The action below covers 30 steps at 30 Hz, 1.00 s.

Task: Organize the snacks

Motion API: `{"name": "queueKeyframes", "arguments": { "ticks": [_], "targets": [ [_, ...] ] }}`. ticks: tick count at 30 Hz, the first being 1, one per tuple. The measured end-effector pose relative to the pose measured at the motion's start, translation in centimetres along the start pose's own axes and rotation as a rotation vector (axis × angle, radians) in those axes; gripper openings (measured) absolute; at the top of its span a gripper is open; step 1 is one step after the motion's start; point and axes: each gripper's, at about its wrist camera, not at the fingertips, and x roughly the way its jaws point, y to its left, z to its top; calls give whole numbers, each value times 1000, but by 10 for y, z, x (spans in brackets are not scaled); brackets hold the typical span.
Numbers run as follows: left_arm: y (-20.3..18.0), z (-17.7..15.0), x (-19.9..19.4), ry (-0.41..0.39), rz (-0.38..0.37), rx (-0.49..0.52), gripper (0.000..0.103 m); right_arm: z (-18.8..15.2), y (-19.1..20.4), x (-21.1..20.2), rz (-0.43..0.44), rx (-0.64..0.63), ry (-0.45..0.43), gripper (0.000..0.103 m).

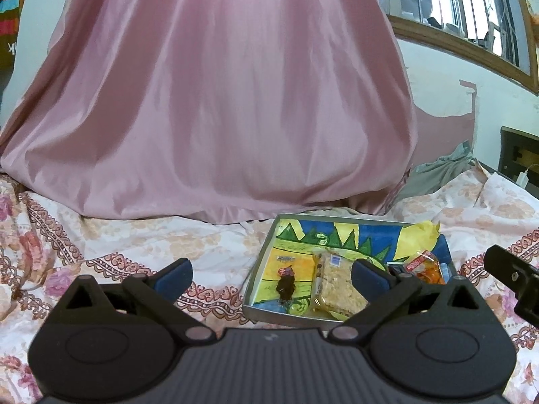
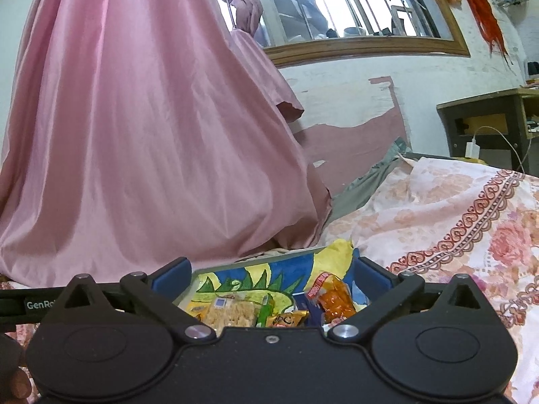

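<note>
A shallow metal tray point(image 1: 259, 266) lined with a bright drawing lies on the floral bedsheet. In it are a clear-wrapped puffed-rice bar point(image 1: 340, 289), a small dark wrapped snack point(image 1: 286, 286) and an orange packet point(image 1: 426, 266). My left gripper point(image 1: 271, 274) is open and empty, just in front of the tray's near left part. In the right wrist view the tray point(image 2: 286, 256) shows the rice bar point(image 2: 232, 314), the orange packet point(image 2: 337, 299) and a small yellow-orange packet point(image 2: 288, 320). My right gripper point(image 2: 271, 274) is open and empty, low over the tray.
A pink curtain point(image 1: 215, 101) hangs down onto the bed behind the tray. The floral bedsheet point(image 1: 134, 245) spreads to both sides. A dark bedside shelf point(image 2: 488, 128) with a charger stands at the right. The right gripper's body point(image 1: 515, 276) shows at the right edge.
</note>
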Motion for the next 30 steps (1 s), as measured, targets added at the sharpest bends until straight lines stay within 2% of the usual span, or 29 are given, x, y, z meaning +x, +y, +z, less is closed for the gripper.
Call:
{"name": "queueKeyframes", "arguments": {
  "ticks": [17, 23, 30],
  "targets": [
    [19, -21, -47, -31, -2, -4, 102, -14, 15, -49, -13, -11, -10, 102],
    [38, -35, -57, -1, 11, -32, 102, -29, 25, -64, -3, -42, 37, 102],
    [54, -58, -67, 34, 21, 10, 102, -50, 40, -77, 5, -71, 115, 102]
  ]
}}
